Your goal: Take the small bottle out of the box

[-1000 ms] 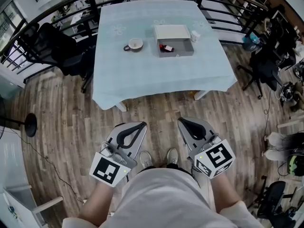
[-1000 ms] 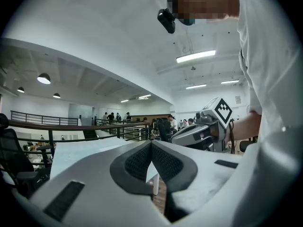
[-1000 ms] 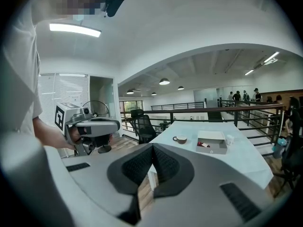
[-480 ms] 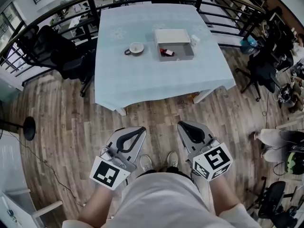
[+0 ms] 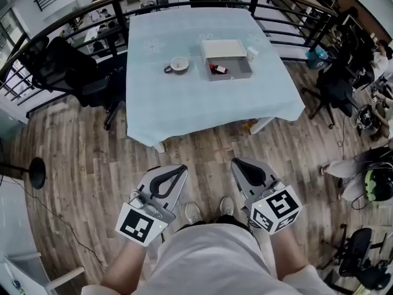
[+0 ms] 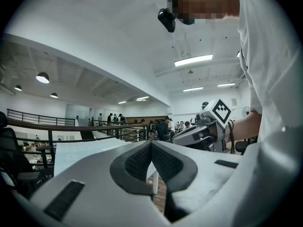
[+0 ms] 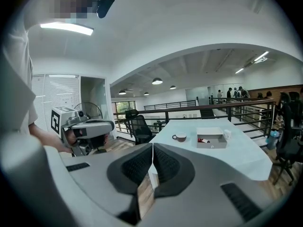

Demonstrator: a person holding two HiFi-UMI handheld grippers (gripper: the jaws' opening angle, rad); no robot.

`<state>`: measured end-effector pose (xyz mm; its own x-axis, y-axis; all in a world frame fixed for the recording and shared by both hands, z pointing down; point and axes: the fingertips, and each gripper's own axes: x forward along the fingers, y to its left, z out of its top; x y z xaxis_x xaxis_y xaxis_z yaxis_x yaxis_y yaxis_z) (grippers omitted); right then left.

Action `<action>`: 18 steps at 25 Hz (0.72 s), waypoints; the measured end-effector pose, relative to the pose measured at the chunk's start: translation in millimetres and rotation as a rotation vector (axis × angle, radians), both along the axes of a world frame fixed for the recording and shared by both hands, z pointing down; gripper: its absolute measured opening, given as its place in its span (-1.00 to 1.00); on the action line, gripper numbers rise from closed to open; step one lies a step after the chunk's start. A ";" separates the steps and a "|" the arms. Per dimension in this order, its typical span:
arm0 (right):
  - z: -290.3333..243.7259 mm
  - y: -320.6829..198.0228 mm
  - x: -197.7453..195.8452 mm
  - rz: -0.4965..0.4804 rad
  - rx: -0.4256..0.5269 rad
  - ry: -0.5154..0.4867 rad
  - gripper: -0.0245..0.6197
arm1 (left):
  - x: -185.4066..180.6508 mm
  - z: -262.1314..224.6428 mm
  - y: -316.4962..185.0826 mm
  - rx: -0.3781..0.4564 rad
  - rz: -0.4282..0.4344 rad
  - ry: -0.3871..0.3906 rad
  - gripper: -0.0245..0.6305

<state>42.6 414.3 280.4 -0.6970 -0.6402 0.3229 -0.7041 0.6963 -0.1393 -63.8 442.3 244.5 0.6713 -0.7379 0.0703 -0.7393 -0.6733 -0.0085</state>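
Jaws: my left gripper (image 5: 177, 169) and right gripper (image 5: 239, 165) are both pressed shut, holding nothing (nothing to grab from here) | Bottle: the small bottle (image 5: 218, 69) lies in the box (image 5: 239, 68) on the bench (image 5: 202, 106), far off | Next: I think I must walk closer.

Your room is bright and evenly lit: ceiling strip lights (image 6: 193, 60) and round lamps (image 7: 157, 81) shine from overhead, leaving only soft shadow under the table (image 5: 184, 97). Fisheye bows the floor planks (image 5: 73, 165) toward the edges, and black corners ring both gripper views.
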 end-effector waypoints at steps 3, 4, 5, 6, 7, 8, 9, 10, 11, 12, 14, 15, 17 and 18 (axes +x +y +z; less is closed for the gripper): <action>-2.2 5.4 -7.3 0.008 0.007 -0.003 -0.85 | -7.8 -1.1 4.5 0.005 0.006 0.000 -0.91; -3.7 7.3 -9.3 0.006 0.013 -0.002 -0.85 | -9.2 -1.1 6.5 0.006 0.010 -0.001 -0.91; -5.2 9.1 -10.9 0.004 0.018 -0.003 -0.85 | -10.2 -1.0 8.5 0.005 0.012 -0.002 -0.91; -6.5 10.6 -12.0 0.004 0.022 -0.005 -0.85 | -11.1 -1.2 10.1 0.004 0.014 -0.002 -0.91; -7.3 11.7 -12.8 0.005 0.022 -0.007 -0.85 | -11.8 -1.7 11.3 0.004 0.016 -0.002 -0.91; -7.7 12.5 -13.2 0.007 0.022 -0.009 -0.85 | -12.2 -2.4 12.1 0.006 0.017 -0.002 -0.91; -8.0 13.1 -13.2 0.009 0.022 -0.011 -0.85 | -12.4 -3.2 12.5 0.009 0.019 -0.003 -0.91; -8.2 13.5 -13.0 0.012 0.022 -0.012 -0.85 | -12.6 -4.1 12.9 0.013 0.020 -0.003 -0.91; -8.2 13.8 -12.8 0.016 0.022 -0.014 -0.85 | -12.9 -4.6 13.3 0.015 0.021 -0.004 -0.91; -8.3 14.2 -12.4 0.019 0.023 -0.015 -0.85 | -13.4 -4.9 13.9 0.016 0.021 -0.005 -0.91; -8.9 14.4 -10.8 0.021 0.030 -0.015 -0.85 | -13.9 -4.9 15.3 0.016 0.020 -0.008 -0.91; -9.1 14.0 -9.7 0.023 0.034 -0.014 -0.85 | -14.0 -4.9 15.8 0.016 0.019 -0.008 -0.91; -9.2 12.1 -8.2 0.028 0.038 -0.014 -0.85 | -14.8 -4.9 15.9 0.016 0.016 -0.008 -0.91; -9.2 10.8 -7.7 0.030 0.039 -0.016 -0.85 | -15.4 -4.8 15.6 0.016 0.015 -0.009 -0.91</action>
